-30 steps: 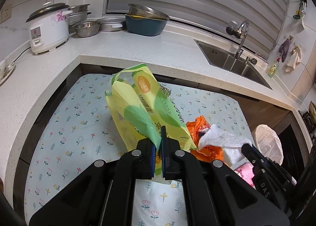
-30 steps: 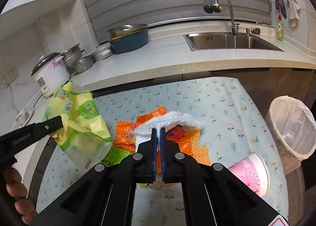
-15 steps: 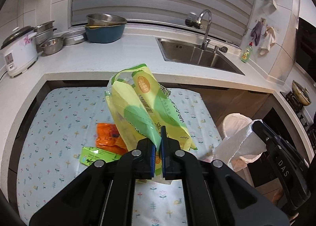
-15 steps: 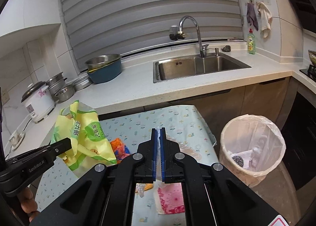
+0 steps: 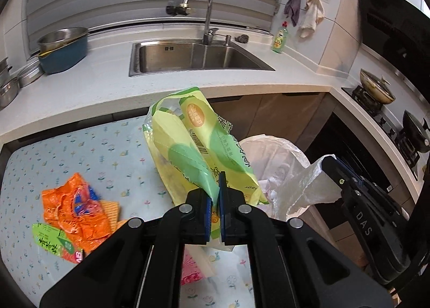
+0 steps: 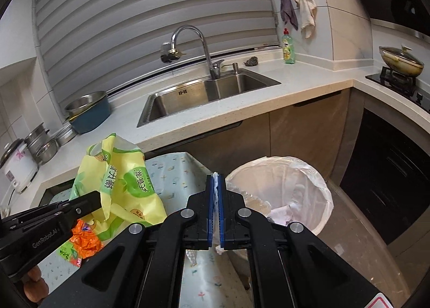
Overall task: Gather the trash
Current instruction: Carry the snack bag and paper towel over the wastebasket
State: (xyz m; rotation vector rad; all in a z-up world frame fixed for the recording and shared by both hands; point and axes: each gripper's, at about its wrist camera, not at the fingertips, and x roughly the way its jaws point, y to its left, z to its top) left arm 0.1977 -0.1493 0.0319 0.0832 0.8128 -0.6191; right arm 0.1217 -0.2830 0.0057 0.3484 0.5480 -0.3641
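My left gripper (image 5: 215, 195) is shut on a yellow-green plastic bag (image 5: 193, 146) and holds it up above the table's right end; the bag also shows in the right wrist view (image 6: 121, 184). My right gripper (image 6: 215, 195) is shut on a white crumpled tissue (image 5: 309, 184), seen as a thin white strip between its pads (image 6: 215, 195), next to the rim of the white-lined trash bin (image 6: 309, 189). The bin (image 5: 271, 149) stands on the floor past the table's right edge, with some trash inside.
Orange wrappers (image 5: 78, 206) and a green packet (image 5: 53, 240) lie on the floral tablecloth (image 5: 53, 152). A pink item (image 5: 190, 270) lies under my left gripper. The counter with sink (image 5: 199, 58), pots (image 5: 64, 50) and stove (image 5: 376, 93) runs behind.
Both grippers have swung right with their loads, from above the table to beside the trash bin. The orange wrappers stay on the table, now at the left.
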